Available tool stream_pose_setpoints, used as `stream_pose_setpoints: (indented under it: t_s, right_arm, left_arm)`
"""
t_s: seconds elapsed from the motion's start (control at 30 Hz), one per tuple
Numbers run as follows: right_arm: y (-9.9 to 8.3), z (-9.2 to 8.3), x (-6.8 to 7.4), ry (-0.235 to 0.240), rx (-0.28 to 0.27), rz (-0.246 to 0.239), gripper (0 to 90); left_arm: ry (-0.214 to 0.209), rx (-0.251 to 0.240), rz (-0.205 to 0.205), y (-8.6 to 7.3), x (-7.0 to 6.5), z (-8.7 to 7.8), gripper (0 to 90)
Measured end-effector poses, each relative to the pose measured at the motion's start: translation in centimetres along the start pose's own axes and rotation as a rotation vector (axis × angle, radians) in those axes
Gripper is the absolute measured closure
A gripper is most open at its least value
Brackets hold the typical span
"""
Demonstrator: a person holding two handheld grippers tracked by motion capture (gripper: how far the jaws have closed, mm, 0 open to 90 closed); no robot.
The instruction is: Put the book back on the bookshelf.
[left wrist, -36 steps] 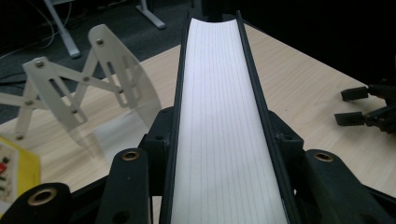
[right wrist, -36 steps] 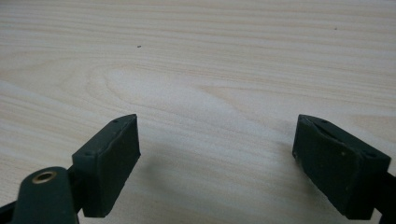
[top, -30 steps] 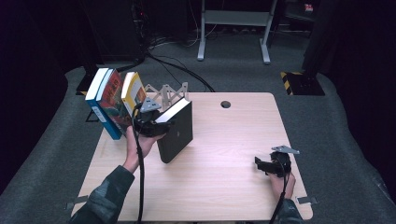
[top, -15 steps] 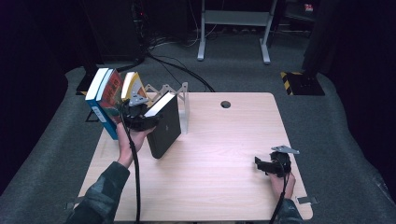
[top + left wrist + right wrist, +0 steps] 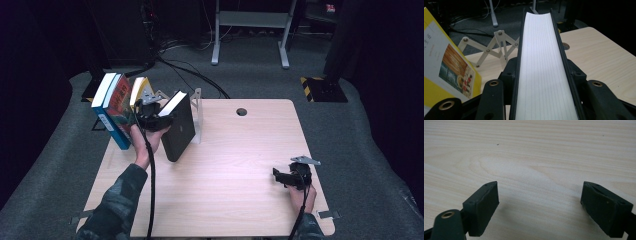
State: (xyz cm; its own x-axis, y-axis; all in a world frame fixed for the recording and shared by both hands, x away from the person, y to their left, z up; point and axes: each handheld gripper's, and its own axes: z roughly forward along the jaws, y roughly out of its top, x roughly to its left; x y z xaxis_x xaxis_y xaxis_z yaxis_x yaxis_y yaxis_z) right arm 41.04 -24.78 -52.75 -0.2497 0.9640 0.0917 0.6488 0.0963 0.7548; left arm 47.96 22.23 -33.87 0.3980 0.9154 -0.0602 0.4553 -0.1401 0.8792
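One black book (image 5: pixel 177 131) is held in the left gripper (image 5: pixel 152 119), upright and tilted, at the far left of the table (image 5: pixel 235 200), just in front of a pale folding rack (image 5: pixel 196 116). In the left gripper view the jaws are seen clamped across the book's thickness, one against each black cover, with the white page edge (image 5: pixel 541 70) running up between them. From its thickness and hard covers, the book is judged fairly heavy and stiff, not fragile, though the smooth covers could slip if only lightly pinched. Because it is gripped near one edge, its weight is likely to swing it about the jaws, so a hold nearer the middle of the long edge, squeezed flat on both covers, would be steadier; the pages themselves should not be pinched, since they would give and crease. Three more books are counted leaning together at the table's left edge: a blue one (image 5: pixel 106 112), a red one (image 5: pixel 120 102) and a yellow one (image 5: pixel 141 89), the yellow cover also showing close beside the left gripper. That makes four books in all, with one rack, one table and two grippers. The right gripper (image 5: pixel 286 177) is held low over bare wood near the right front corner, well apart from the books; its jaws stand wide with nothing between them.
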Motion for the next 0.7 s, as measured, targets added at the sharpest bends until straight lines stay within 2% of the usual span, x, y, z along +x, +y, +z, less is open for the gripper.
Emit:
stream_pose_setpoints:
  t_s: [0.23, 0.37, 0.5, 0.63, 0.7]
  right_arm:
    - [0.0, 0.0, 0.0, 0.001, -0.001, 0.001, 14.2]
    - [0.0, 0.0, 0.0, -0.001, -0.001, 0.000, 14.1]
    - [0.0, 0.0, 0.0, -0.001, -0.001, 0.001, 14.2]
    - [0.0, 0.0, 0.0, -0.002, -0.001, 0.002, 14.3]
    - [0.0, 0.0, 0.0, -0.001, -0.001, 0.002, 14.3]
  left_arm:
    - [0.029, -0.026, -0.043, 0.6, 0.2, 1.8, 54.3]
    - [0.048, -0.027, -0.048, 0.9, 0.4, 2.7, 54.3]
    - [0.067, -0.043, -0.087, 1.0, 0.6, 3.6, 54.3]
    - [0.091, -0.052, -0.082, 1.1, 0.7, 4.3, 54.3]
    - [0.106, -0.062, -0.094, 1.0, 0.7, 4.7, 54.3]
